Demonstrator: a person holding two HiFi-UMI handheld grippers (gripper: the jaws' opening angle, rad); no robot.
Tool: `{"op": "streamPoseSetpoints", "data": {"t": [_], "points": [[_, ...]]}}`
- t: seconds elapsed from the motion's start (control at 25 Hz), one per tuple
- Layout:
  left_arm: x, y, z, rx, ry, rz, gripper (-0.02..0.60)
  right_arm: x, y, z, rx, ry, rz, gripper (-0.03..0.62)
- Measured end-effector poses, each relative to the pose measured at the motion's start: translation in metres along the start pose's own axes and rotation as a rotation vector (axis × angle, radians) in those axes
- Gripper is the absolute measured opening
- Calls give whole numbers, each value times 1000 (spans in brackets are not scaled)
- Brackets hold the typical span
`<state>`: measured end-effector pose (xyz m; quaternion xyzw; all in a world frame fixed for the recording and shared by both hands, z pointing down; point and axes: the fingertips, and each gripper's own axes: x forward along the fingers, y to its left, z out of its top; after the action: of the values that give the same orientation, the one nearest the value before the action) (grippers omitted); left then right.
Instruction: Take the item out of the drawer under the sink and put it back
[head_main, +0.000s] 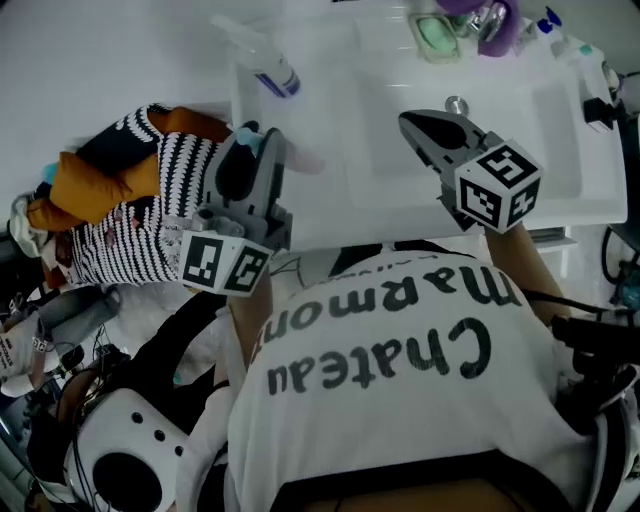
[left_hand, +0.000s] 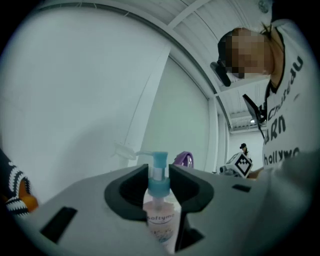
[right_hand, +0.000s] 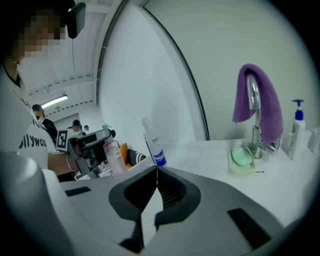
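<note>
A pump bottle (left_hand: 161, 220) of pink liquid with a teal pump head stands upright between the jaws of my left gripper (left_hand: 160, 176), which is shut on it. In the head view that gripper (head_main: 255, 142) is over the counter's left part, and the teal pump (head_main: 249, 134) shows at its tip. My right gripper (head_main: 410, 121) hangs over the sink basin (head_main: 540, 130) with its jaws shut and nothing in them. The right gripper view shows its tips (right_hand: 157, 170) closed together and, beyond them, the held bottle (right_hand: 113, 155). The drawer under the sink is hidden.
A white spray bottle (head_main: 268, 66) with a blue band stands at the basin's left. At the back are a green soap dish (right_hand: 241, 158), a faucet under a purple cloth (right_hand: 261, 97) and a blue-pump bottle (right_hand: 297, 127). Striped and orange cloth (head_main: 120, 205) lies left.
</note>
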<state>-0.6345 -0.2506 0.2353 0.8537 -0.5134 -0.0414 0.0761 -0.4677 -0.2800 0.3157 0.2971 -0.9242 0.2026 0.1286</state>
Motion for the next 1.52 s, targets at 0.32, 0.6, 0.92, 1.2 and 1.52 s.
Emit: {"op": "streamPoseSetpoints", "data": {"t": [0.32,0.6,0.92,1.2,1.52], "points": [[16,28,-26,40,89,-16,129,-24,-12,-9,45,-11,-139,11],[8,32,-48,38,114,13,128,-47,-3,-19,44,-34,-204,11],[8,20,-53,48,140,11,128,-73,-1,-9,16,-59,-225,11],[9,12,-47,37,130,21,129,-82,2,2,-3,-59,-213,11],[3,10,-53,51,127,20,129,-80,1,5,-25,-78,-200,11]]}}
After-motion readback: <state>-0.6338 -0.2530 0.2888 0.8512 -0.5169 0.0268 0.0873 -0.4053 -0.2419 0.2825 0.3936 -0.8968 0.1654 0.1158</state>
